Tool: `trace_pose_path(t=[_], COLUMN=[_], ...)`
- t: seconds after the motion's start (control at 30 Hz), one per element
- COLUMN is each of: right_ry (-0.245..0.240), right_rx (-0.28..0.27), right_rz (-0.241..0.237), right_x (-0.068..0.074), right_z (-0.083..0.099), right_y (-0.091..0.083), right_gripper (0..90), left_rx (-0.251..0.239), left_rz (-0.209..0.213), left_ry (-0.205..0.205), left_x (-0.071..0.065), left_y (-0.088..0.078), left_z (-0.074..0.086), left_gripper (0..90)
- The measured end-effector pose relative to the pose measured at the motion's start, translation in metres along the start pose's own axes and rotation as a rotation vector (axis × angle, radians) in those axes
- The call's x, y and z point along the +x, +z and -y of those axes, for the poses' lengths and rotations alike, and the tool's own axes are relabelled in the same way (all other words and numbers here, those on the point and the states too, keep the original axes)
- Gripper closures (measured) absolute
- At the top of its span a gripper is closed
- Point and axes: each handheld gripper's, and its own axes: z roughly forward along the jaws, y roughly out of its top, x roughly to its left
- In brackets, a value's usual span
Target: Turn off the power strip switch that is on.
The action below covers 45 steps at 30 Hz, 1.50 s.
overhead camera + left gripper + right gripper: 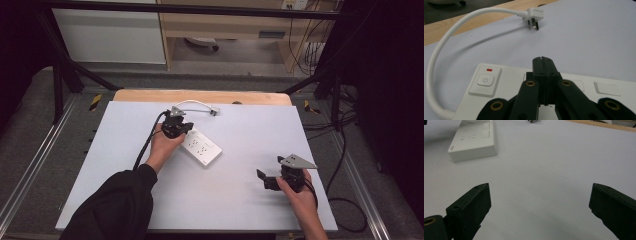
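Left gripper [543, 60]: jaws pressed flat together with nothing between them, tips poised over the top face of the white power strip [506, 85], just right of its power button [485, 80] and the small red light [489, 70] above it. Whether the tips touch the strip cannot be told. In the high view, left gripper [186, 128] seen at the far-left end of the power strip [206, 149], carried by the left hand [165, 145], dark sleeve [117, 207] coming in from the near left.

Right gripper [540, 202]: jaws spread wide, empty, aimed across bare table toward the near end of the power strip [474, 141]. From above, right gripper [261, 176] hovering near the right edge, well apart from the strip, held in the right hand [300, 197].

Power strip lying slantwise around the middle of the pale grey table [240, 200], slightly left of centre. White cord [451, 40] curling from its button end out toward the far side and back, ending in a white plug [533, 17] lying on the table near the far edge. Strip of bare wood [200, 96] along the far edge of the table.
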Motion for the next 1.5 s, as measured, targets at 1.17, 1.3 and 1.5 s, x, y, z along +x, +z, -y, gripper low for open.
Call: trace_pose_path(t=[1.17,1.3,1.5], right_ry=[-0.001,-0.002,0.000], right_rx=[-0.002,-0.003,-0.001], right_rz=[-0.004,-0.004,-0.006], right_x=[0.001,0.001,0.001], right_z=[-0.001,0.000,0.000], right_y=[0.000,0.000,0.000], right_gripper=[4.5,4.5,4.5], left_rx=[0.037,0.035,0.034], left_rz=[0.013,0.007,0.005], left_ry=[0.006,0.002,0.006], left_x=[-0.004,-0.003,-0.004], left_y=[0.014,0.014,0.015], left_z=[0.005,0.005,0.005], left_gripper=[90.0,90.0,90.0])
